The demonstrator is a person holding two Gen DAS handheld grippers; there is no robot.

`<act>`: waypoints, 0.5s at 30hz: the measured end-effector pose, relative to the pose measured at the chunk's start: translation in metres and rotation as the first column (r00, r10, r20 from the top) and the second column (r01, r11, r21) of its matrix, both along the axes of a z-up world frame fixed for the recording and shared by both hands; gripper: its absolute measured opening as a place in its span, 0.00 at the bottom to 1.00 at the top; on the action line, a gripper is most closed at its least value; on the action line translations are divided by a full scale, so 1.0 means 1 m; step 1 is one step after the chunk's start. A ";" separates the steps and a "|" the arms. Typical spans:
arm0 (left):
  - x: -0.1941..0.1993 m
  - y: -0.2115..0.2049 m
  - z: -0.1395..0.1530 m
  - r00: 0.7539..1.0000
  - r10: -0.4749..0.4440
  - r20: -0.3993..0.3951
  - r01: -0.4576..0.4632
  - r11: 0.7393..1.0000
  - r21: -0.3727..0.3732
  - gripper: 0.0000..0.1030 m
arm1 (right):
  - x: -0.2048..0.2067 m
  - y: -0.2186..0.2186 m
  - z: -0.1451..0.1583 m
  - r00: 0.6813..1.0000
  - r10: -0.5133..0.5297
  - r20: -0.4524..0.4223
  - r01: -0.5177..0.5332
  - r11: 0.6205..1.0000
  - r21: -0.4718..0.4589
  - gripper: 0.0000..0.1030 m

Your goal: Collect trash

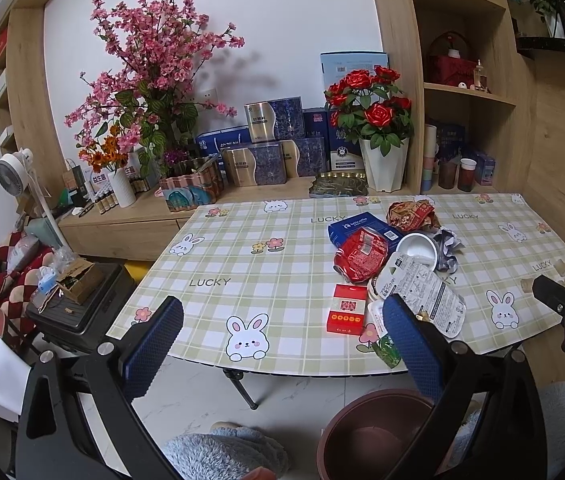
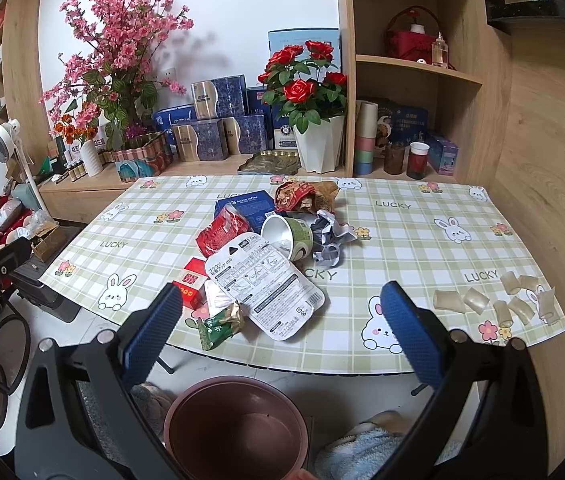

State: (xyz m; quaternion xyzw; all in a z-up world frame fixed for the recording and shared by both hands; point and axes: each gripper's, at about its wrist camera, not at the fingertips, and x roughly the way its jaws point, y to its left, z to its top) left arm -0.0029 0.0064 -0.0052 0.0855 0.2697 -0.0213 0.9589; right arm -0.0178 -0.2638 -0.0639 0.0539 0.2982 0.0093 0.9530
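Right wrist view: right gripper [image 2: 280,328] hangs off the near table edge, fingers spread wide, nothing between them.
Left wrist view: left gripper [image 1: 282,344] likewise empty, fingers held wide apart.
Landmark: white printed package [image 2: 264,282], flat, long axis running from far-left to near-right.
Trash pile: heaped around that package, mid-table; red wrapper [image 2: 221,235] and overturned cup [image 2: 288,237] just behind it, red box [image 2: 191,285] touching its left side, green wrapper [image 2: 218,326] at its near-left corner.
Nearer hand: right, I judge; the package lies straight ahead between its fingers.
Bin: brown bucket [image 2: 236,426] on the floor, below the package's table edge.
Scraps: pale curled pieces [image 2: 494,300], well right of the package, possibly tape.
Surface: checked tablecloth [image 2: 402,232] with rabbits.
Room: wooden shelves, flowers behind.
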 end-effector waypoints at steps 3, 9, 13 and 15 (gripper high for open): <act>-0.001 0.000 -0.001 1.000 0.000 0.000 0.000 1.000 -0.001 0.95 | 0.000 0.000 0.000 1.000 -0.001 0.000 0.001 1.000 -0.001 0.95; 0.000 -0.004 0.000 1.000 -0.004 -0.001 0.004 1.000 0.001 0.95 | 0.000 0.001 -0.001 1.000 0.000 -0.001 0.000 1.000 -0.002 0.95; 0.000 -0.005 0.000 1.000 -0.005 -0.001 0.005 1.000 0.001 0.95 | 0.000 0.000 -0.001 1.000 0.002 -0.003 -0.002 1.000 -0.001 0.95; 0.000 -0.005 0.000 1.000 -0.005 -0.001 0.005 1.000 0.000 0.95 | -0.001 -0.001 -0.003 1.000 0.004 -0.006 -0.004 1.000 -0.001 0.95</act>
